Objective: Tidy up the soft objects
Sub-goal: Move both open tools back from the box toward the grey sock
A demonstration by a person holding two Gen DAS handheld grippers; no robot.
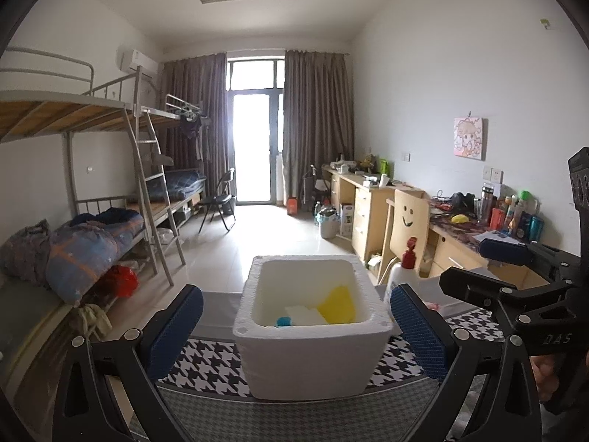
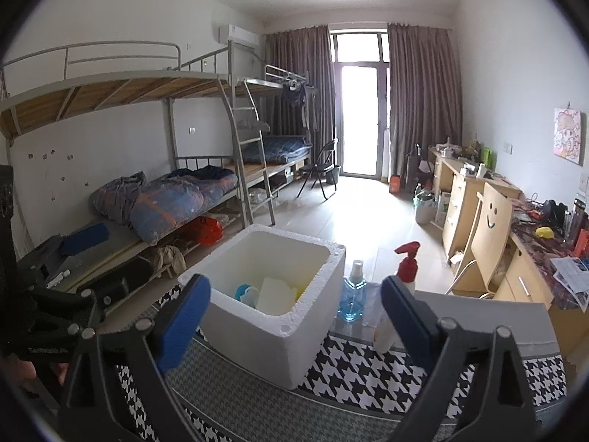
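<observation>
A white foam box [image 1: 313, 361] stands on a houndstooth cloth [image 1: 206, 364]. Inside lie a yellow sponge [image 1: 337, 305], a white sponge [image 1: 303, 316] and a small blue piece [image 1: 283, 321]. My left gripper [image 1: 294, 335] is open and empty, its jaws wide on either side of the box. In the right wrist view the box [image 2: 272, 339] sits left of centre with the white sponge [image 2: 276, 294] and blue piece [image 2: 244, 292] showing. My right gripper [image 2: 294, 313] is open and empty, just in front of the box. The right gripper also shows at the left wrist view's right edge [image 1: 504, 276].
A white spray bottle with a red trigger [image 2: 403, 283] and a clear bottle of blue liquid [image 2: 354, 294] stand right of the box. A grey board [image 2: 486, 316] lies beyond. A wooden chair [image 2: 486, 235] and cluttered desks are at right, bunk beds [image 2: 165, 199] at left.
</observation>
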